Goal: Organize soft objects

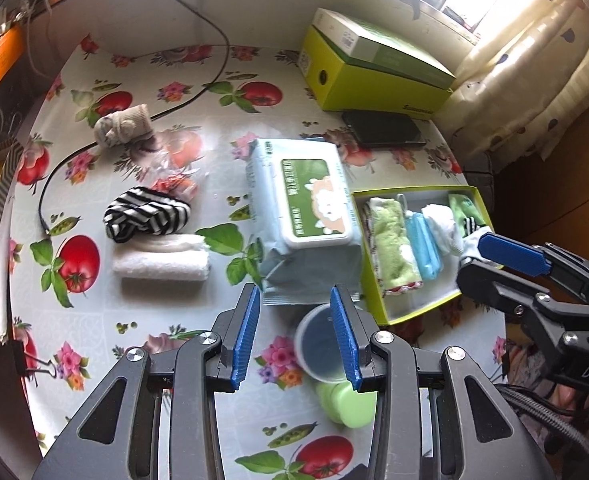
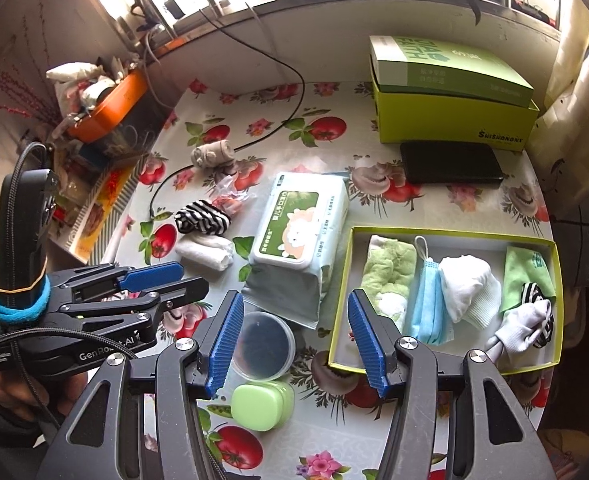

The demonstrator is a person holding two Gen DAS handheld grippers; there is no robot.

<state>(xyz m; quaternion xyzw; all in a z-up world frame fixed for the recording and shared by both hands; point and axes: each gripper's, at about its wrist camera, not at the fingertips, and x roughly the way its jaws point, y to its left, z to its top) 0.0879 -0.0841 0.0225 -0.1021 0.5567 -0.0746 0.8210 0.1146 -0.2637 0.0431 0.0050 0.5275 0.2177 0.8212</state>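
On the flowered tablecloth lie a black-and-white striped sock (image 1: 146,216) (image 2: 202,222), a rolled white towel (image 1: 160,260) (image 2: 204,254) just in front of it, and a beige sock (image 1: 124,126) (image 2: 212,154) farther back. A shallow green tray (image 1: 378,308) (image 2: 446,232) at the right holds a green towel (image 2: 388,272), a blue mask (image 2: 430,304), a white sock (image 2: 468,288), a green cloth (image 2: 528,272) and a white-and-striped sock (image 2: 522,328). My left gripper (image 1: 294,320) (image 2: 192,278) is open and empty near the wipes pack's front. My right gripper (image 2: 294,340) (image 1: 470,258) is open and empty at the tray's near-left corner.
A wipes pack (image 1: 306,216) (image 2: 298,232) lies between the loose items and the tray. A clear plastic cup (image 1: 320,348) (image 2: 262,346) and a green case (image 1: 350,404) (image 2: 260,406) sit near the front. Stacked green boxes (image 2: 454,120), a black wallet (image 2: 450,162) and a cable (image 1: 198,96) lie behind.
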